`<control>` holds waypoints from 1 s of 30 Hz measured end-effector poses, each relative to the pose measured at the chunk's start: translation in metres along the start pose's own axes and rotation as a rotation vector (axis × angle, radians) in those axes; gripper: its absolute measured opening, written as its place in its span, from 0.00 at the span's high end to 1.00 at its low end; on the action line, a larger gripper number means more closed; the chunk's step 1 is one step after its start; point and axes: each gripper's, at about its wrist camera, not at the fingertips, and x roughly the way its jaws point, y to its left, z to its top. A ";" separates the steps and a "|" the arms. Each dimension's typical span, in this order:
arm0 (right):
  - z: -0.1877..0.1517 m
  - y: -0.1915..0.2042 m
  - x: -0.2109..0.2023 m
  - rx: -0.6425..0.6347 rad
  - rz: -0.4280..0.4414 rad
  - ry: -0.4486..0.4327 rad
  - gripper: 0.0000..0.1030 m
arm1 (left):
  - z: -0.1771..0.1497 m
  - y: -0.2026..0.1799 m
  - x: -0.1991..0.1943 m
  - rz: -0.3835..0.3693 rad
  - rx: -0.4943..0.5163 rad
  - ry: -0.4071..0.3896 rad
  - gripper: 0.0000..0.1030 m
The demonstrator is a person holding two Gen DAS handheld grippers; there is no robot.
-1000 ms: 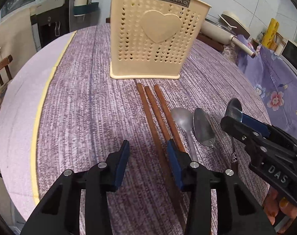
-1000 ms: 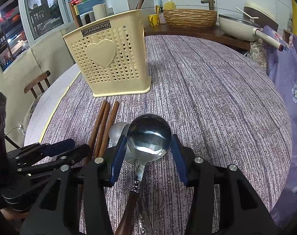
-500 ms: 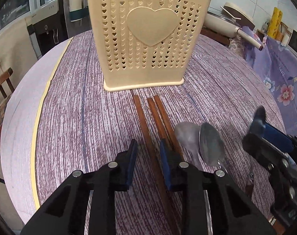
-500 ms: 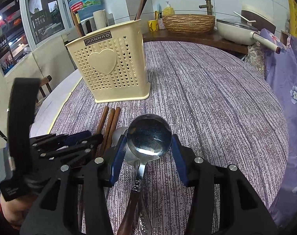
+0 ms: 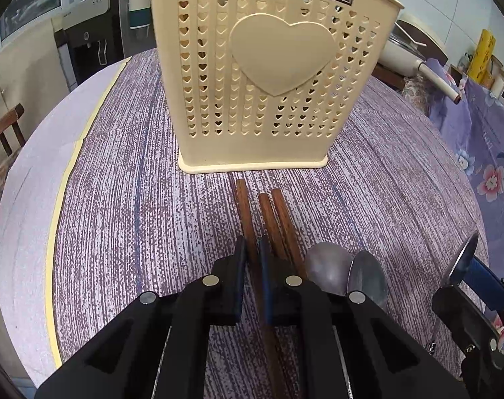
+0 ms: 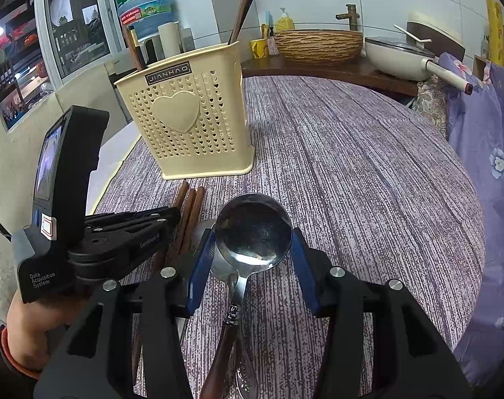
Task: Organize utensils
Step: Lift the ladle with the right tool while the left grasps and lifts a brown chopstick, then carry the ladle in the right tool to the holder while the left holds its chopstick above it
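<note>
A cream utensil holder [image 5: 268,66] [image 6: 185,126] with heart holes stands on the purple-streaked table. Three brown chopsticks lie in front of it. My left gripper [image 5: 252,249] [image 6: 173,214] is closing its jaws, and the blue pads sit tight against the leftmost chopstick [image 5: 243,206] between them. The other two chopsticks [image 5: 278,216] lie just to its right. Two metal spoons [image 5: 328,269] [image 5: 368,279] rest bowl-down beside them. My right gripper [image 6: 253,242] [image 5: 464,282] is shut on the round bowl of a wooden-handled ladle spoon [image 6: 252,229] [image 5: 466,256], held above the table.
Dark chopsticks [image 6: 242,3] stand in the holder. Behind the table a counter carries a woven basket [image 6: 318,46] and a white pan [image 6: 398,56]. A floral purple cloth [image 6: 484,133] borders the right side. The table's yellow-striped edge [image 5: 62,199] and a wooden chair [image 5: 2,133] are at left.
My left gripper moved forward toward the holder and its jaws narrowed from wide apart onto the leftmost chopstick. The right gripper kept still with the ladle spoon.
</note>
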 end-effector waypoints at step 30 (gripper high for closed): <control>0.013 0.004 -0.008 -0.039 0.026 -0.020 0.63 | 0.006 0.036 -0.109 -0.119 -0.117 -0.289 0.92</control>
